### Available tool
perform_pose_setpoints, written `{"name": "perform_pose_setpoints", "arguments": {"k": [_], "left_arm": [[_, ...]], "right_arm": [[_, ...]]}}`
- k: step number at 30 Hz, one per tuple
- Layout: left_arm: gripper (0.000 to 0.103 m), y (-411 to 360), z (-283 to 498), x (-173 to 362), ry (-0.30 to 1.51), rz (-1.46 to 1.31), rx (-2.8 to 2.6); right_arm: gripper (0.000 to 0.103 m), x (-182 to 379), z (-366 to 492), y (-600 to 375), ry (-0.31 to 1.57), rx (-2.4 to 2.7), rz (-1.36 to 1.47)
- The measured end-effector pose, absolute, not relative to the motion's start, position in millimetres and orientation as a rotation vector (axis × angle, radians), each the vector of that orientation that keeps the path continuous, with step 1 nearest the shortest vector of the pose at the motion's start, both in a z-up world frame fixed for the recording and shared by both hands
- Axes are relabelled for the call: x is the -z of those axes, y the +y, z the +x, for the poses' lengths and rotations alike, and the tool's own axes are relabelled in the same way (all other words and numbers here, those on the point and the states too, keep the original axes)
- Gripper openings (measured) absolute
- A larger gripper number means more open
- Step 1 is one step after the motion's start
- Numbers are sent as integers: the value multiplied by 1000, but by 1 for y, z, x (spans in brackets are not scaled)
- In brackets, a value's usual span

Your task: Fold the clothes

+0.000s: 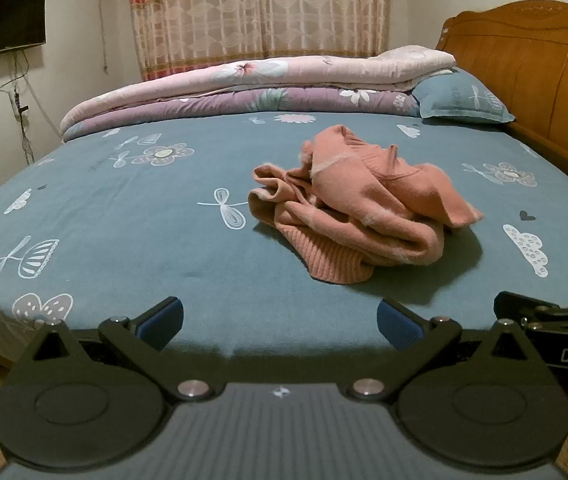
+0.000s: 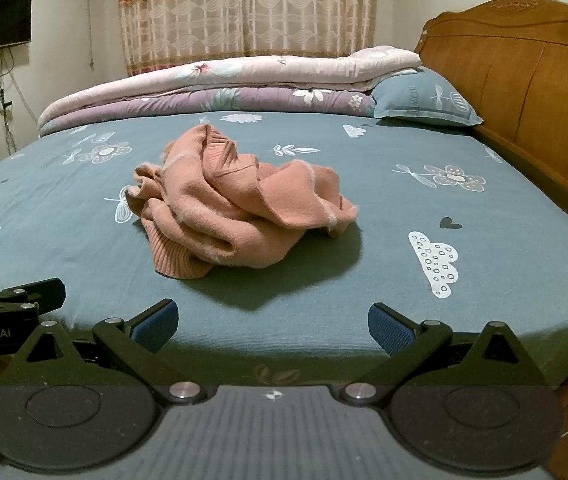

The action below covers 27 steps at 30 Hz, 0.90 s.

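The pink sweater (image 1: 360, 208) lies crumpled on the bed (image 1: 124, 208), ahead of both empty, wide-spread grippers, left gripper (image 1: 280, 322) and right gripper (image 2: 272, 320); it wants spreading flat.

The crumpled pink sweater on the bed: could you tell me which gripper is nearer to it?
Right, narrowly. The right gripper is open at the bed's near edge, almost straight in front of the pink sweater. The left gripper, also open, sits beside it, with the sweater ahead and to its right.
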<state>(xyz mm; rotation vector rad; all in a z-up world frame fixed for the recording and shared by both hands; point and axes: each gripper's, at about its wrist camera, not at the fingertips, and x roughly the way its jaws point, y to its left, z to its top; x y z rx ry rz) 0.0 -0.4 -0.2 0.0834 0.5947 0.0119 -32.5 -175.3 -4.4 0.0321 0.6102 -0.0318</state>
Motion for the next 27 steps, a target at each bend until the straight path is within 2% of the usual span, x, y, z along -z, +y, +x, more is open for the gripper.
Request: {"name": "perform_pose_setpoints", "arguments": {"k": [27], "left_arm": [[102,3,-2,0,603,74,10]], "right_arm": [[103,3,-34,-171,598,20,17]]}}
